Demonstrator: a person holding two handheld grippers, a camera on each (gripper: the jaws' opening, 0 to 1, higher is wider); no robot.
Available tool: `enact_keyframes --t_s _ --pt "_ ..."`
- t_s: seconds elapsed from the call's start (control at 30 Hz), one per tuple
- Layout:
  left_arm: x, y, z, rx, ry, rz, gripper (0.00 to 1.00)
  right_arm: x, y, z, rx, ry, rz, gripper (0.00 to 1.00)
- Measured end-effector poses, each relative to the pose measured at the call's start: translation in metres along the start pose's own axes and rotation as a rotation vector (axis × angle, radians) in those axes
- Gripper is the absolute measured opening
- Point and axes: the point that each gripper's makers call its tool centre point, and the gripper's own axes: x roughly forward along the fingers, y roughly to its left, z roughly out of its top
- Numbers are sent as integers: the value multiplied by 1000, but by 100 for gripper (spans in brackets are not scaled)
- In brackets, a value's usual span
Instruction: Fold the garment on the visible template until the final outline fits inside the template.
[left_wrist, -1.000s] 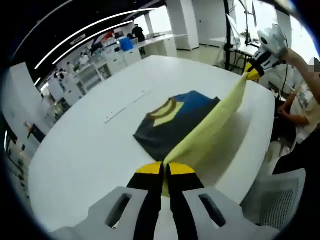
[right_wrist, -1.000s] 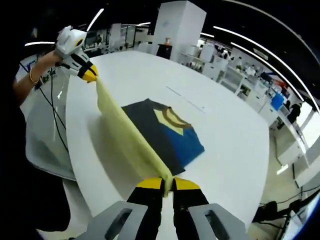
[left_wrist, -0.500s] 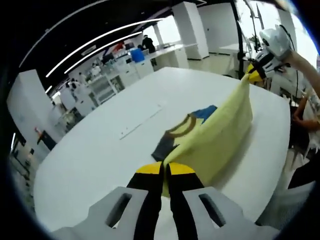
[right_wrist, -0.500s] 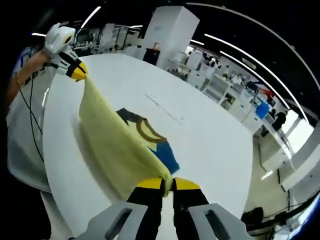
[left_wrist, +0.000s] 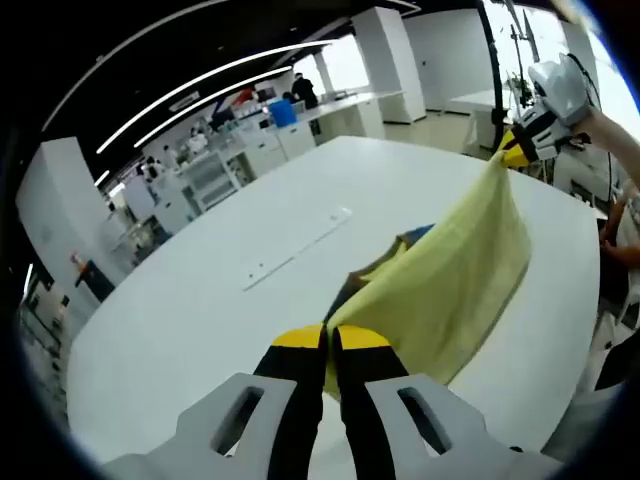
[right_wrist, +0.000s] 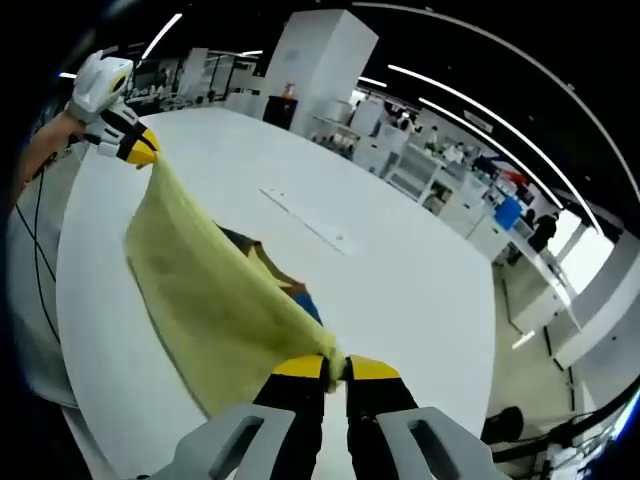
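A garment with a pale yellow part (left_wrist: 450, 280) hangs stretched between my two grippers above the white table (left_wrist: 200, 290). My left gripper (left_wrist: 329, 338) is shut on one corner of the yellow cloth. My right gripper (right_wrist: 335, 366) is shut on the other corner, and it also appears at the upper right of the left gripper view (left_wrist: 515, 150). The left gripper appears at the upper left of the right gripper view (right_wrist: 140, 148). The navy and blue part of the garment (right_wrist: 290, 290) with a tan collar peeks from behind the lifted yellow sheet (right_wrist: 210, 300). Thin template marks (left_wrist: 295, 250) lie on the table.
The round white table's edge (right_wrist: 75, 330) curves close to a person's arm (right_wrist: 40, 150) at the left of the right gripper view. Desks, cabinets and white pillars (right_wrist: 310, 60) stand far behind. A chair and cables sit beyond the table edge.
Both grippers have lifted the yellow cloth higher and carried it over the dark part of the garment, which now is mostly hidden behind it.
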Motion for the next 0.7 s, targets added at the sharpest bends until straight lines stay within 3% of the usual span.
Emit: enact_keyframes --t_s 0.13,0.5,0.7 --pt "22 6 -7 -11 14 1 1 16 -2 -5 58 17 21 2" --pt "80 11 -31 -17 53 -30 1 69 -9 -22 85 85 48 3" --pt "105 11 -46 42 85 -40 1 97 -7 -36 104 128 72 3"
